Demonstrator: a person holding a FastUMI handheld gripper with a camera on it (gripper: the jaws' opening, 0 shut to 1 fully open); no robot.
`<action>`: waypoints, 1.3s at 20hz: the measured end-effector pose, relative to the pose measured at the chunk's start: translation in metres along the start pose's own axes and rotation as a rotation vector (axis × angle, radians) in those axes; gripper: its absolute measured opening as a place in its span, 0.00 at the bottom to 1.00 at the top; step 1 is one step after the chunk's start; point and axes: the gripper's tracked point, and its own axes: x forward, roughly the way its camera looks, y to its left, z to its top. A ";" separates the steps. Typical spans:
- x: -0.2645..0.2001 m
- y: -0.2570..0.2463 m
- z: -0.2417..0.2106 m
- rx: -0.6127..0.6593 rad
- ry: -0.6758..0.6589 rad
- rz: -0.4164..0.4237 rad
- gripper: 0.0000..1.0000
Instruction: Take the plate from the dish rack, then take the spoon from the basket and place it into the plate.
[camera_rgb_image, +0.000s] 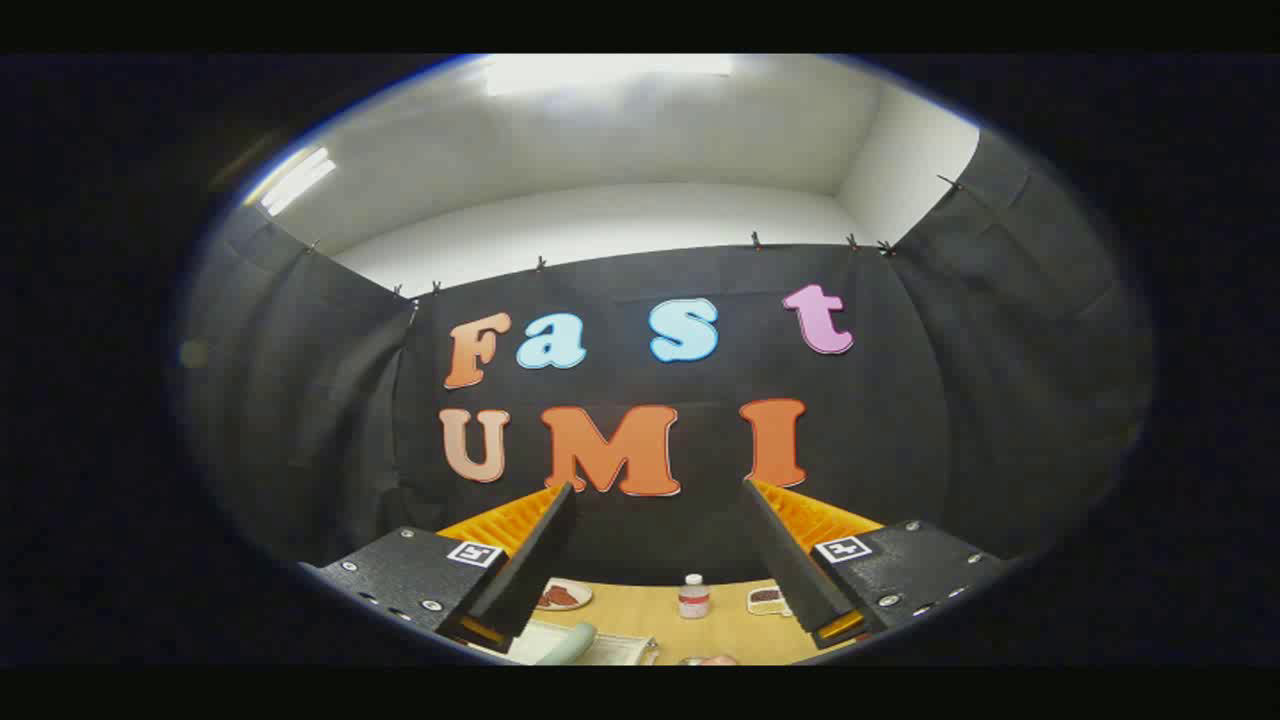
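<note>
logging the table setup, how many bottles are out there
1: a small white bottle with a red label stands on the wooden table, beyond the open fingers, between them. The fingers' bodies may hide others.

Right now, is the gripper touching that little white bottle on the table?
Apart. In the gripper view the gripper has its fingers spread wide with nothing between them, held high, and the small bottle stands far beyond them on the wooden table.

Black cloth walls (930, 420) under a white ceiling (620, 140), wooden tabletop (725, 630) below.
</note>
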 end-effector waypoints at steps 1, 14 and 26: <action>0.001 0.003 0.004 0.000 -0.004 0.000 0.97; 0.002 0.032 0.016 -0.030 -0.010 0.050 0.97; 0.003 0.047 -0.007 -0.059 0.084 0.086 0.97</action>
